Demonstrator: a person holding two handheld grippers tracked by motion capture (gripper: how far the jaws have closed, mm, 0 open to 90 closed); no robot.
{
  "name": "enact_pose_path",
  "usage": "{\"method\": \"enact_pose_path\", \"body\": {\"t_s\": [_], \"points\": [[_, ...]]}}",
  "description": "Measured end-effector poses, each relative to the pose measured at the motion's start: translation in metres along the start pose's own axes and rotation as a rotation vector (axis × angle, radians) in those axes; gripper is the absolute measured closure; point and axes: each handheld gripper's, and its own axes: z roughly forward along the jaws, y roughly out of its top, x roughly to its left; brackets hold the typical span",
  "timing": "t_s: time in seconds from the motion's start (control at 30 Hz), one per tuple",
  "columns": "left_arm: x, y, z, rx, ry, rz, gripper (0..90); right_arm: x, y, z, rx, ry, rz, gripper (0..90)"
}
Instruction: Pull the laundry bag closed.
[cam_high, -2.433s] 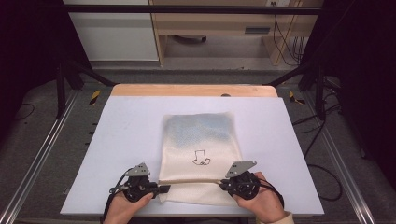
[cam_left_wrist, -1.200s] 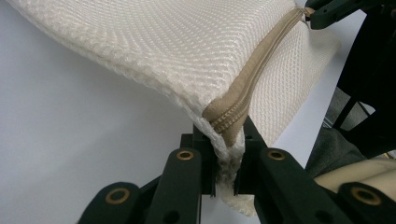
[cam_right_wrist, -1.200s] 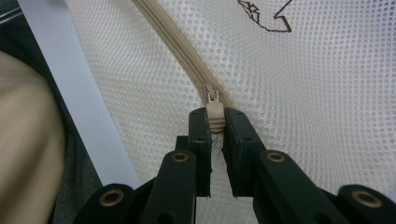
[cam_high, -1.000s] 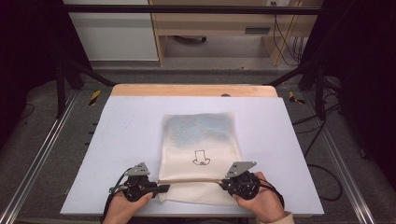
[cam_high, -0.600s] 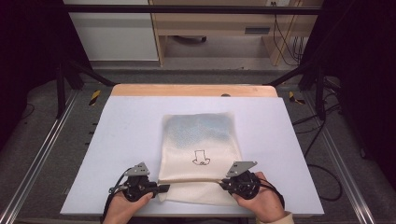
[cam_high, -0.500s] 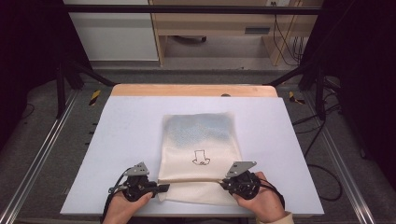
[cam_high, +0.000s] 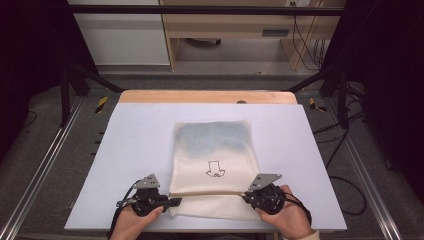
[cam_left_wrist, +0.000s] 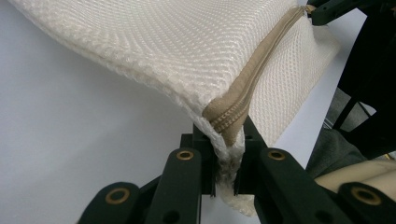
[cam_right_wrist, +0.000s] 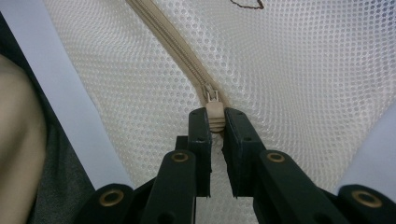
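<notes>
Mesh laundry bag (cam_high: 215, 165) lies flat near the front edge of the tabletop (cam_high: 125, 150), its tan zipper (cam_left_wrist: 261, 60) running crosswise along the near end, from one hand to the other. The left gripper (cam_high: 172, 202) has its jaws pinched tight on the bag's near left corner, right where the zipper tape ends; in the left gripper view the fabric bunches between the jaws. The right gripper (cam_high: 246, 198) sits at the opposite end of that same line, its jaws clamped on the zipper pull (cam_right_wrist: 214, 114), with the closed teeth stretching away from it toward the left hand.

So the long axis of the zipper points straight from one pair of jaws to the other. Judging from that, the right hand is the one placed to travel, drawing the pull along the zipper toward the left, while the left hand anchors the corner and keeps the tape taut. Any sag there would likely make the slider snag.
</notes>
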Motion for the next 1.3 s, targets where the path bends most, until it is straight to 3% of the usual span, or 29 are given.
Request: {"method": "enact_pose_path", "body": {"t_s": [0.53,1.3], "points": [[0.0,0.001,-0.002,-0.006,0.003,0.005,82.3,-0.003,-0.003,0.0,0.019,-0.004,0.016,81.9],[-0.001,0.001,-0.003,-0.005,0.0,0.008,82.2,-0.012,-0.011,-0.007,-0.002,-0.016,0.052,81.7]]}}
